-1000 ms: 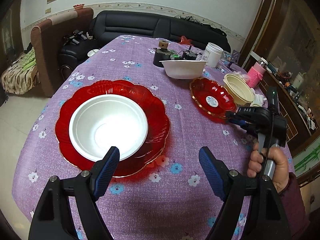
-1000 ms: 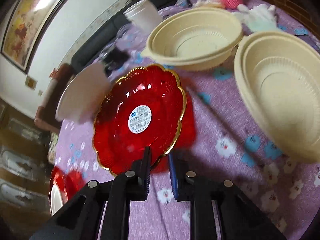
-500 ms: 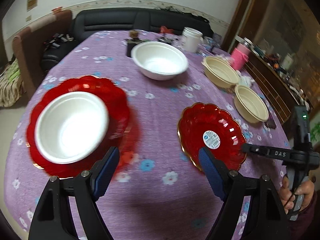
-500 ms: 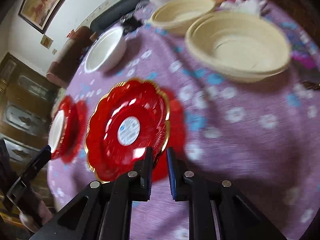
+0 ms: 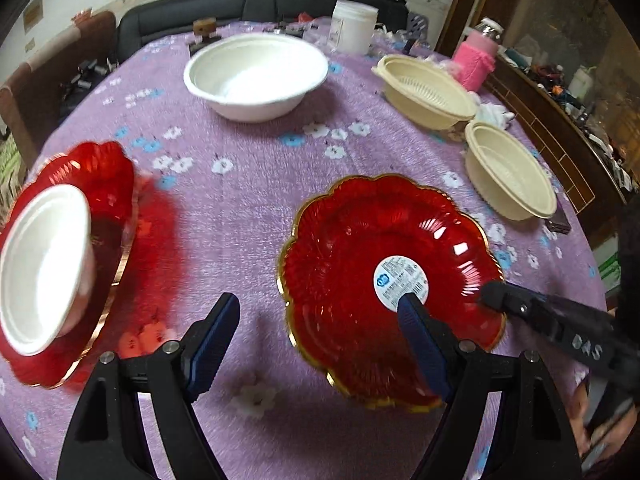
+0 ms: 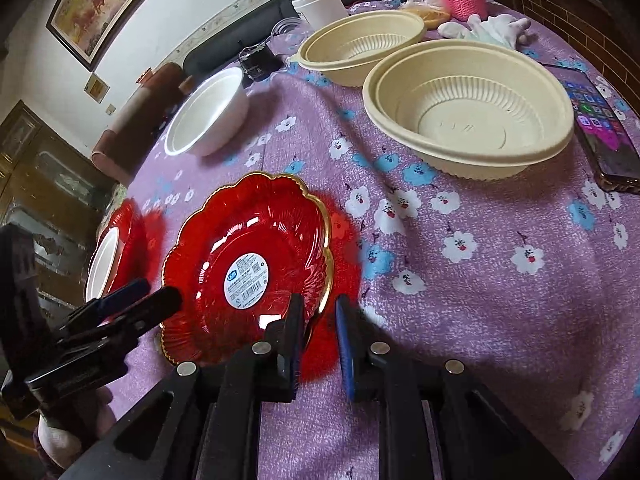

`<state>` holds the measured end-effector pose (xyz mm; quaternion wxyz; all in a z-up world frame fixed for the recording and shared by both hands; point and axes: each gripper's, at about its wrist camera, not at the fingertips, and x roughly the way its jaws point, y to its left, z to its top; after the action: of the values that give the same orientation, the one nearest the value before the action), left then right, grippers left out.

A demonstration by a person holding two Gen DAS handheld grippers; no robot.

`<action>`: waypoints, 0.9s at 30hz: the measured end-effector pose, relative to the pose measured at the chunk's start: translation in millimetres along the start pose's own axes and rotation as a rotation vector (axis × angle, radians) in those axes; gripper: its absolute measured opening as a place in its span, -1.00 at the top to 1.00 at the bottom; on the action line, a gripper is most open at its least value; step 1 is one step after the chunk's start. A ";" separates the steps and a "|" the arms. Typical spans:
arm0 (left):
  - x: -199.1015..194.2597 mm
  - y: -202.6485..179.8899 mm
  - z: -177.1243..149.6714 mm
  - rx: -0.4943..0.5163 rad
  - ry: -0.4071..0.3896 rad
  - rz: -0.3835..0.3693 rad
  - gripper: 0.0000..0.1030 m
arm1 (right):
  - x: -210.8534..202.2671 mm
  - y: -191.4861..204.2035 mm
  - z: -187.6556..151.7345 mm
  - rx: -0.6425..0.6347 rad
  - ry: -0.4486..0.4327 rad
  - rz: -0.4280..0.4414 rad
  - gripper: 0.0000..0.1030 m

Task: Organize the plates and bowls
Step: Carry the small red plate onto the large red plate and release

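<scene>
A small red plate [image 5: 360, 264] with a white sticker lies near the table's front; it also shows in the right wrist view [image 6: 248, 256]. My right gripper [image 6: 318, 320] is shut on its near rim, and appears in the left wrist view [image 5: 490, 294] at the plate's right edge. My left gripper [image 5: 320, 320] is open and empty, its right finger over the plate. A large red plate [image 5: 104, 216] holding a white bowl [image 5: 40, 264] sits at the left. Another white bowl [image 5: 256, 74] and two cream bowls [image 5: 508, 168] [image 5: 424, 88] sit farther back.
A purple flowered tablecloth [image 5: 240, 184] covers the table. A phone [image 6: 604, 128] lies at the right by the near cream bowl [image 6: 468, 108]. A white jar [image 5: 354, 26] and a pink holder [image 5: 478, 60] stand at the back, with a black sofa behind.
My right gripper has dragged the small red plate nearer and toward the left. The left gripper has swung right, so the large plate with its bowl now sits at the left edge.
</scene>
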<state>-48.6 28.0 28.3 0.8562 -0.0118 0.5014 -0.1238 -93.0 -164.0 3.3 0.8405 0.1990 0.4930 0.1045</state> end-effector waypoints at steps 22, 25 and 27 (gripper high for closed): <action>-72.3 66.7 -4.6 -0.133 -0.156 0.062 0.54 | -5.7 103.1 5.6 -0.212 -0.095 0.019 0.68; -88.9 105.9 -7.0 -0.192 -0.186 0.114 0.54 | 8.5 145.5 10.1 -0.273 -0.093 0.056 0.68; -94.2 128.0 -7.1 -0.230 -0.193 0.146 0.54 | 22.4 176.2 11.3 -0.314 -0.086 0.078 0.68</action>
<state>-73.1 173.9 86.8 0.9001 -0.0853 0.4272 -0.0013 -68.5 0.1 67.6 0.8768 0.0884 0.4262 0.2044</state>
